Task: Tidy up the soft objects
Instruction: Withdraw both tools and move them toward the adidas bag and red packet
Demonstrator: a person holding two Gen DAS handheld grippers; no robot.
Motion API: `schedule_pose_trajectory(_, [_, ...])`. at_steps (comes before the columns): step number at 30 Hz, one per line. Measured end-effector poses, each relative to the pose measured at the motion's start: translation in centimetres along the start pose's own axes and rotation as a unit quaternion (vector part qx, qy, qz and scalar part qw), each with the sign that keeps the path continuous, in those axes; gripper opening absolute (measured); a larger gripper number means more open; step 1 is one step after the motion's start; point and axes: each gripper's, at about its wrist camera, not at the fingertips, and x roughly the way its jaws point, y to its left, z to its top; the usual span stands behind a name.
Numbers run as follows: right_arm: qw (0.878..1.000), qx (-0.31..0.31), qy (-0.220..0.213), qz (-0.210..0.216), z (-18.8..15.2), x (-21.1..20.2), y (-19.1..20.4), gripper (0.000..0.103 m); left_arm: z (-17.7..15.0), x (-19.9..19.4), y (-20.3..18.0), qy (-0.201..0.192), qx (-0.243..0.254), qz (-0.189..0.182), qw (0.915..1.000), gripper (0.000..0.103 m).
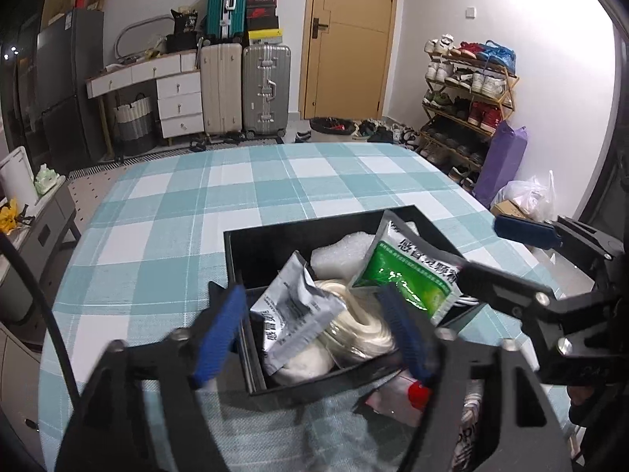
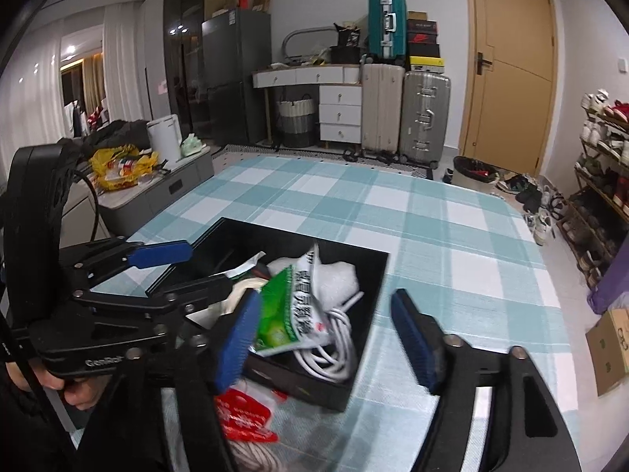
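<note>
Here your left gripper and right gripper both hover with jaws spread wide, gripping nothing, over the black box holding the green sachet.

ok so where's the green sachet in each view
Left wrist: the green sachet is right of centre, propped at the black box's right side, just beyond the left gripper.
Right wrist: left of centre in the box, just past the right gripper's left fingertip, over the white cable.
Shared landmark: the silver suitcase by the door.
</note>
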Motion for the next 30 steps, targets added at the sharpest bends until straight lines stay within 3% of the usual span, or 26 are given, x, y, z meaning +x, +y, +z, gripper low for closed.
schedule_pose_trajectory(3, [1.0,0.009,-0.003,0.001,-0.6,-1.0,-0.5,0.097,-0.2,-1.1,0.0,-0.011,-0.005,-0.002,0.9999,0.098])
schedule_pose_trajectory(5, [1.0,0.017,-0.004,0.0,-1.1,-1.6,-0.8,0.102,-0.5,-1.8,0.0,-0.014,-0.009,-0.005,0.9999,0.099])
schedule_pose_trajectory(7, [1.0,0.024,0.0,0.006,-1.7,-2.1,-1.0,0.102,-0.9,-2.5,-0.1,-0.015,-0.009,-0.003,0.9998,0.103])
schedule_pose_trajectory(24, [0.998,0.032,0.044,0.025,-7.1,-4.2,1.1,0.102,-5.2,-6.2,0.4,-0.019,-0.021,0.037,0.9989,0.103])
schedule_pose_trajectory(30, [0.996,0.026,0.072,0.038,-7.8,-3.6,1.7,0.102,-6.7,-6.3,-0.4,-0.009,-0.002,0.048,0.9988,0.103])
